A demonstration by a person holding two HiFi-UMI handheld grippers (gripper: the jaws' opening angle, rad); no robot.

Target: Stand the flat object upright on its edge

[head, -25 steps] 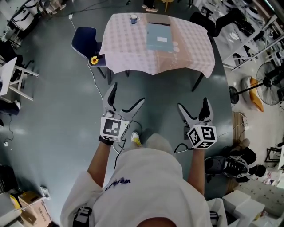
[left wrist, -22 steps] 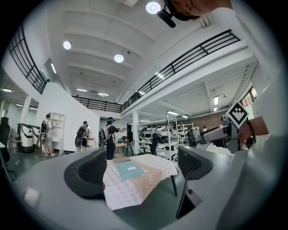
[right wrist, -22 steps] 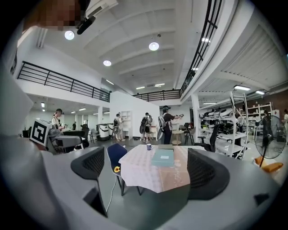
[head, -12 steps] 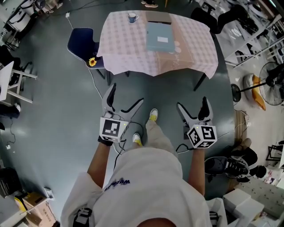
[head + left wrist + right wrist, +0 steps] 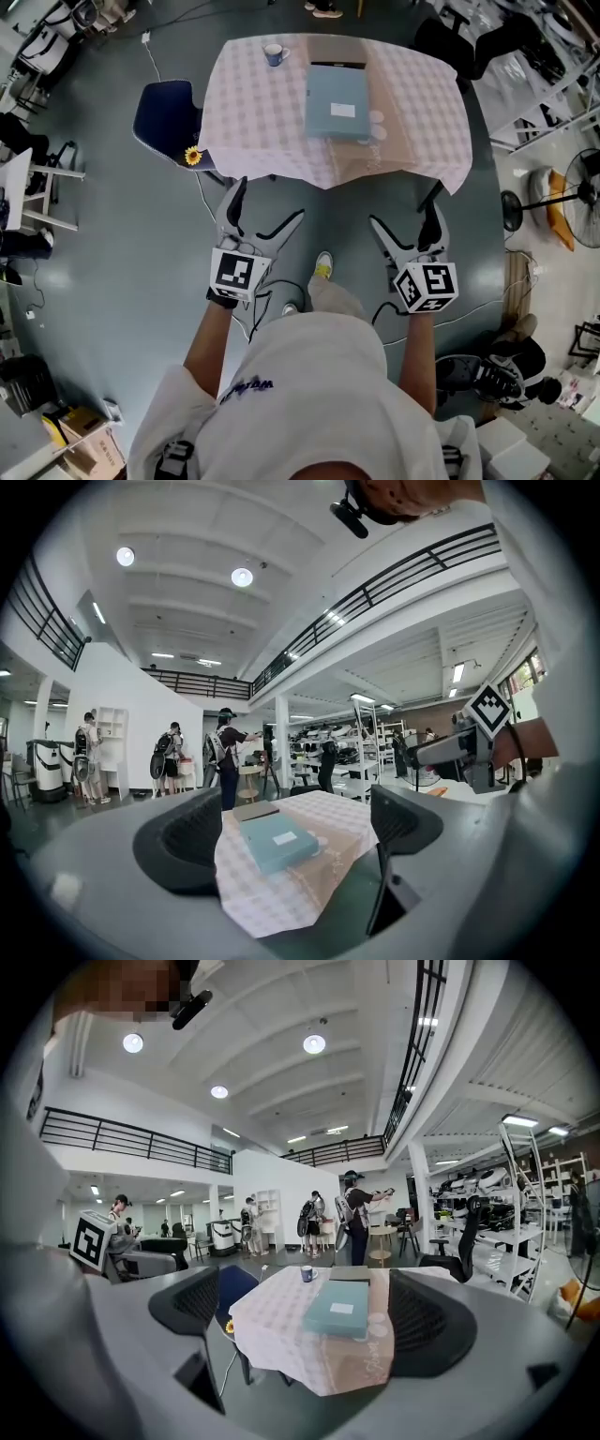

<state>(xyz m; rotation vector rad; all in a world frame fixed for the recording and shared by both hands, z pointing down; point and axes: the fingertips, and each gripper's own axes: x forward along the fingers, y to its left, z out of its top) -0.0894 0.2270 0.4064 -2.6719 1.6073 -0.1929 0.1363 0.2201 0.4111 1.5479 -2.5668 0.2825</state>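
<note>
A flat pale-blue book (image 5: 337, 101) with a small white label lies on a table (image 5: 262, 112) under a pink checked cloth; it shows too as the book (image 5: 275, 840) and the book (image 5: 340, 1308). Behind it lies a flat brown board (image 5: 335, 49). My left gripper (image 5: 265, 207) and right gripper (image 5: 402, 219) hang open above the grey floor, well short of the table's near edge, with nothing between their jaws.
A blue-and-white mug (image 5: 273, 54) stands at the table's far left corner. A dark blue chair (image 5: 167, 114) with a yellow flower (image 5: 193, 157) sits left of the table. Cables trail on the floor. Fans (image 5: 565, 192) and racks stand at the right. People (image 5: 225, 752) stand far off.
The person has stepped forward, so the table is nearer and lower in the head view. Both grippers stay open and held the same way.
</note>
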